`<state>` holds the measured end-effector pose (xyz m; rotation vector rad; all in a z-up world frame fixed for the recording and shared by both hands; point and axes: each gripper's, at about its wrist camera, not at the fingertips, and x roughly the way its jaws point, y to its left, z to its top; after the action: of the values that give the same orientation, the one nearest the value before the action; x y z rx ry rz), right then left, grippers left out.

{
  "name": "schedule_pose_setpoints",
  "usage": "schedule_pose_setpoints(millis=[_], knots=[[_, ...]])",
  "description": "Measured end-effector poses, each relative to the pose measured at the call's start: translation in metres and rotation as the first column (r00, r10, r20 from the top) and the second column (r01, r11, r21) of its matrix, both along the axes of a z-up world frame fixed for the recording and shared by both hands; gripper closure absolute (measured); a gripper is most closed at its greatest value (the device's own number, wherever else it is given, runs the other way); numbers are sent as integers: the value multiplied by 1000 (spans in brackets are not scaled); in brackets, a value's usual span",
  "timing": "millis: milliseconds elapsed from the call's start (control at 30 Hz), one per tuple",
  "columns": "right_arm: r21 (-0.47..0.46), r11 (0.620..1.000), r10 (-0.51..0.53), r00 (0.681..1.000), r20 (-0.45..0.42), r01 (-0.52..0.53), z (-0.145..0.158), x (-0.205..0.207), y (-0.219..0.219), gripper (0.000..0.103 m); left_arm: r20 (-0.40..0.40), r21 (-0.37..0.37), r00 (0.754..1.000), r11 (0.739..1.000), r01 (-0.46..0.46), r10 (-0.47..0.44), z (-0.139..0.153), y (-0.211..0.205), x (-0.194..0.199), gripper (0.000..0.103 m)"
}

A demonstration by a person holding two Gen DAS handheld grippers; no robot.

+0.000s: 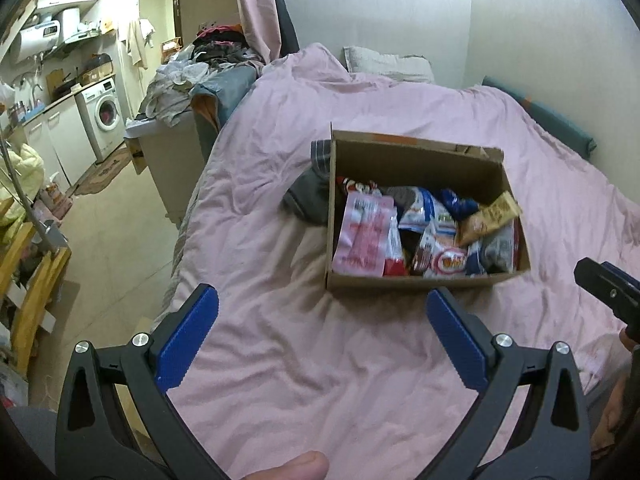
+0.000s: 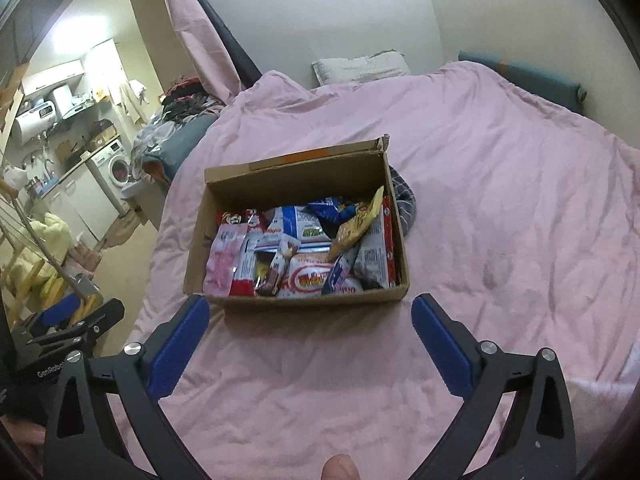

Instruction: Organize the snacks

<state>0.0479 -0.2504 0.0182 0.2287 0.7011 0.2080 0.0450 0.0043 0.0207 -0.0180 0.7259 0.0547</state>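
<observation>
Faintly, "GenRobo" – left claw (image 2: 76, 320), snack box (image 2: 296, 300)

Far ahead, a pillow (image 1: 386, 62); far left, a washing machine (image 1: 105, 114), a clothes heap (image 1: 218, 50); below, pink bedding (image 1: 320, 340).

The left gripper (image 1: 322, 304) has two black plastic arms with teardrop cut-outs, each tipped by a blue pad (image 1: 188, 336) with a finely ribbed face and a toothed lower edge. Round silver screws (image 1: 141, 339) sit on each arm just behind the pads. A bare thumb tip (image 1: 298, 466) shows below, between the arms. The right gripper (image 2: 310, 314) is built alike: black arms, blue ribbed pads (image 2: 180, 344), silver screws (image 2: 489, 347). White lettering "GenRobo" (image 2: 51, 370) marks the black body beside its left arm.
</observation>
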Motion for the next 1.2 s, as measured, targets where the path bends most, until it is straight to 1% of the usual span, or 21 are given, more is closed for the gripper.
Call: schedule_pose_setpoints(millis=[133, 267, 333, 400, 467, 600, 1200], knots=[[-25, 999, -42, 999, 24, 43, -9, -11, 4, 0, 5, -16, 1000, 1000, 7, -7, -2, 1, -11, 0], [-132, 987, -81, 995, 55, 88, -15, -9, 13, 0, 22, -9, 1000, 1000, 12, -11, -7, 0, -14, 0], [-148, 985, -85, 995, 55, 92, -18, -5, 15, 0, 25, -19, 1000, 1000, -4, 4, -9, 2, -12, 0], [-138, 986, -87, 995, 40, 91, -22, -1, 15, 0, 17, -38, 1000, 999, 1, 0, -10, 4, -9, 0], [-139, 986, -89, 996, 30, 92, -24, 2, 16, 0, 23, -41, 1000, 999, 5, -4, -10, 4, -9, 0], [-191, 977, -88, 996, 31, 93, -26, 1, 21, 0, 12, -39, 1000, 999, 12, -12, -13, 1, -9, 0], [-184, 979, -90, 996, 28, 94, -27, 1, 20, 0, 3, -55, 1000, 998, 12, -12, -17, -1, -6, 0]])
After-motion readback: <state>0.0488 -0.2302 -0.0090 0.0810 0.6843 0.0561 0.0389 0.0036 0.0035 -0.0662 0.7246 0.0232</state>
